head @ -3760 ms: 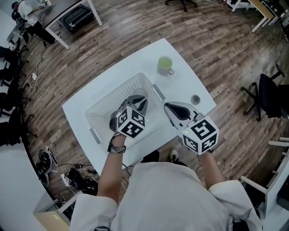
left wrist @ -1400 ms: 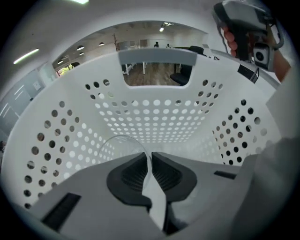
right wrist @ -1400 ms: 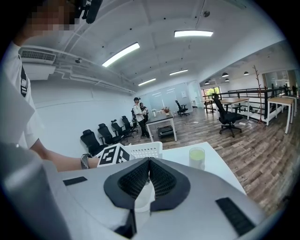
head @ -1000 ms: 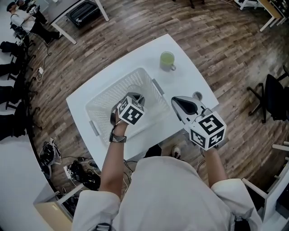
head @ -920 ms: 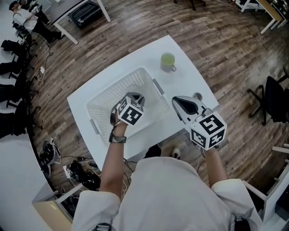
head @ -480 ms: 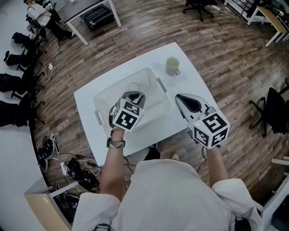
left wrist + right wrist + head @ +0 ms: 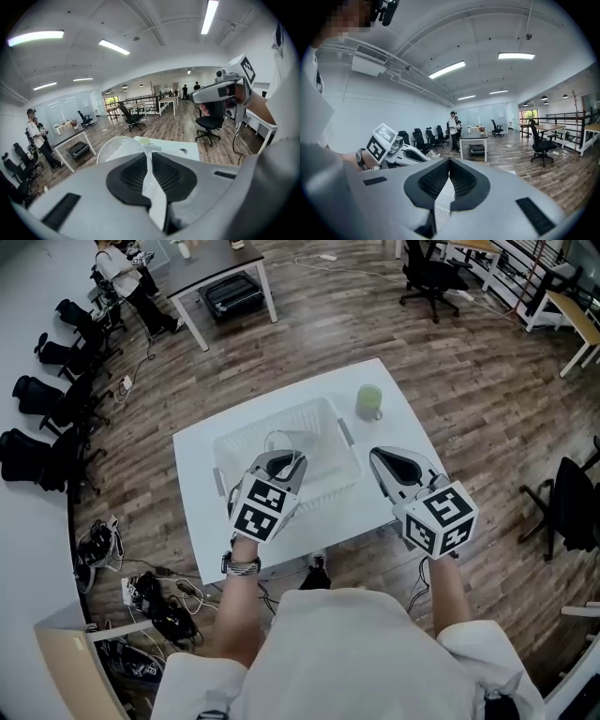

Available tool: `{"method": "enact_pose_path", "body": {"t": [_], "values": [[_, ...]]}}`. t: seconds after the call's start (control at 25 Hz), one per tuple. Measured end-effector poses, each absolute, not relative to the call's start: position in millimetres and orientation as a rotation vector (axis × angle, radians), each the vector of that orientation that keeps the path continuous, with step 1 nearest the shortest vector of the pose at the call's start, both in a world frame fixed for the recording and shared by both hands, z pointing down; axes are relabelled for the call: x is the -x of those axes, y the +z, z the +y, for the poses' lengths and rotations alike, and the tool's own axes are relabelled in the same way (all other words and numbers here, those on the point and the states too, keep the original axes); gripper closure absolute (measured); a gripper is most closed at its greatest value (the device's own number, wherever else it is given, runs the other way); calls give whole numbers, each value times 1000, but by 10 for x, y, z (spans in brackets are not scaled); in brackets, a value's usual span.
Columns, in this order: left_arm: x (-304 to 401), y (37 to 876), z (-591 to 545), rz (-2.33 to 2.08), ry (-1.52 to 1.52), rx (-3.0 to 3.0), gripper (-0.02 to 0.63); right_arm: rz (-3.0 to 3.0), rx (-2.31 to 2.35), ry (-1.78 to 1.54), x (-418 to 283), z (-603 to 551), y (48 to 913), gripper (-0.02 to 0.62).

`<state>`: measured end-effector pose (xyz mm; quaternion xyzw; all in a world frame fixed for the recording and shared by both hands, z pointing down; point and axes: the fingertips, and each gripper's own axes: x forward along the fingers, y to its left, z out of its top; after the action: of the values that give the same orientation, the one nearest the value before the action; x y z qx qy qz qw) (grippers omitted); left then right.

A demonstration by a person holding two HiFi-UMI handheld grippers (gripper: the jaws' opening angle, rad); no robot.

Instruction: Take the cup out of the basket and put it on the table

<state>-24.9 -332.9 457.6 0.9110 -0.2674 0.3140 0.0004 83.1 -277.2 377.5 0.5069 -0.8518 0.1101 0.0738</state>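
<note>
Cup (image 7: 119, 147), clear plastic: held in my left claw (image 7: 149, 157). Both jaws are closed to a narrow slit on the cup's thin wall, which runs between the pads from the tips back toward the camera. The cup's round rim stands just left of the jaw tips.

Directly beneath the left claw lies the white mesh basket (image 7: 323, 442), resting on the white table (image 7: 208, 521). From the head view the cup sits over the basket's middle. I cannot tell whether its base is clear of the basket rim.

My right claw (image 7: 449, 164) is to the right of the left claw, apart from it, over the table's near right edge. Its jaws are pressed together at the tips with nothing between them. The marker cube (image 7: 438, 518) sits at its rear, nearest my body.

Beyond the right claw, a green mug (image 7: 369, 401) stands upright on the table. It is near the basket's far right corner and not touching it.

Farther out, past both claws, is wood flooring. A row of black office chairs (image 7: 37, 390) stands far to the left of the left claw, where a person (image 7: 33, 136) stands beside a desk (image 7: 211, 263).
</note>
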Motion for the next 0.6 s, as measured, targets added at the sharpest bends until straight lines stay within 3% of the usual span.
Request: {"method": "enact_pose_path", "body": {"t": [0.6], "values": [[482,3866,-2832,-1032,646,-2918,572,-2651,-1430,198,-572,-2540,3406,578]]}}
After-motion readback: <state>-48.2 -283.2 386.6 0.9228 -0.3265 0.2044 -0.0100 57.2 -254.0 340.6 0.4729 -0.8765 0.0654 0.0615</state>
